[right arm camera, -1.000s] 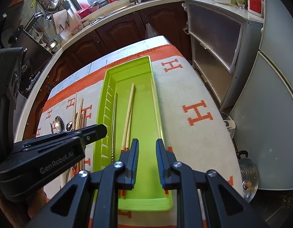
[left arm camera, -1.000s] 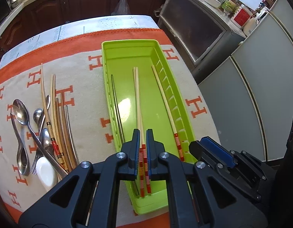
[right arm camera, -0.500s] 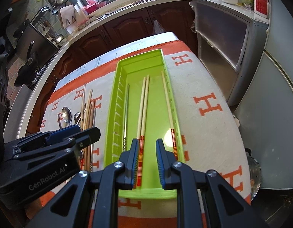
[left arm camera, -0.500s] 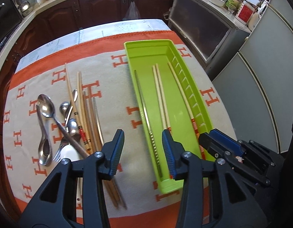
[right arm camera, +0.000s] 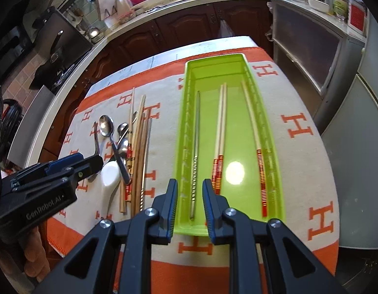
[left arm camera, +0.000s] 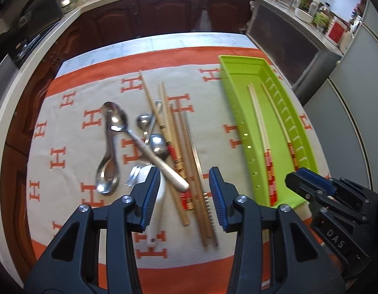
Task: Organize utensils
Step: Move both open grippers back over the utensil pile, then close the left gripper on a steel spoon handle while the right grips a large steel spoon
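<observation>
My left tongs gape wide, empty, over loose chopsticks; I'd straddle one pair squarely. Right tongs, narrower, empty, at the tray's six o'clock.

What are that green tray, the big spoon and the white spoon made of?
Tray: looks like glossy moulded plastic, with a bright glare spot on its floor. Big spoon: polished metal, mirror reflections in the bowl. White spoon: smooth glazed ceramic or perhaps plastic; hard to tell.

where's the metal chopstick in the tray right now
In the right wrist view the metal chopstick lies lengthwise in the green tray, along its left wall, left of the red-banded pair; its twisted end points at the open right tool.
</observation>
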The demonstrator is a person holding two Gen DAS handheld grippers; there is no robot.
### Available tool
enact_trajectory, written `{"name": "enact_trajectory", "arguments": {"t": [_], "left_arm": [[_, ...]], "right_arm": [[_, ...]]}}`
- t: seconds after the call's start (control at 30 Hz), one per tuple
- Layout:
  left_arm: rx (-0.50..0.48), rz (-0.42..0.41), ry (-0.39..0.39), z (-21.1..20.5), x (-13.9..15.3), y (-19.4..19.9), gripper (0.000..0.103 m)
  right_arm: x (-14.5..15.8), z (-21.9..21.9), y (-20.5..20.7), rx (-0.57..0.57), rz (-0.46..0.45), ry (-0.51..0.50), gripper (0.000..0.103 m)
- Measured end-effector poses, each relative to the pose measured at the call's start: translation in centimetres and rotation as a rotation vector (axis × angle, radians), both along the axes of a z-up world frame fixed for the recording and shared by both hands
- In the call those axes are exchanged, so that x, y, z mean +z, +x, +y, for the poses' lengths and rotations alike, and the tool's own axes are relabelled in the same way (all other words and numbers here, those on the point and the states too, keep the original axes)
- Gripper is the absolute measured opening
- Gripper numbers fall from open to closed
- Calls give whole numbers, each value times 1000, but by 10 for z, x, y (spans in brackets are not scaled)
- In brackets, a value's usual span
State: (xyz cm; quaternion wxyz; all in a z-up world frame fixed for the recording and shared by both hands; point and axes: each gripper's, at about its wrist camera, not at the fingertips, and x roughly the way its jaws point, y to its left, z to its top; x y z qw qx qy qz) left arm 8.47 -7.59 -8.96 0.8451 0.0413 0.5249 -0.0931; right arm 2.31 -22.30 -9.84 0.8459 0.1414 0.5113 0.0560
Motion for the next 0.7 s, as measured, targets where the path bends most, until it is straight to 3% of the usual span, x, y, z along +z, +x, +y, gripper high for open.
{"name": "enact_trajectory", "arguments": {"t": [0.13,0.33,0.7], "left_arm": [[49,1,-6,34,-3,0,38],[57,36,-142,90,-9,7,38],[50,140,-288,168,-55,58,43]], "right_arm": [[2,18,3,44,4,-11,20],[7,48,14,108,7,-25,20],[10,102,74,256,-8,36,20]]}}
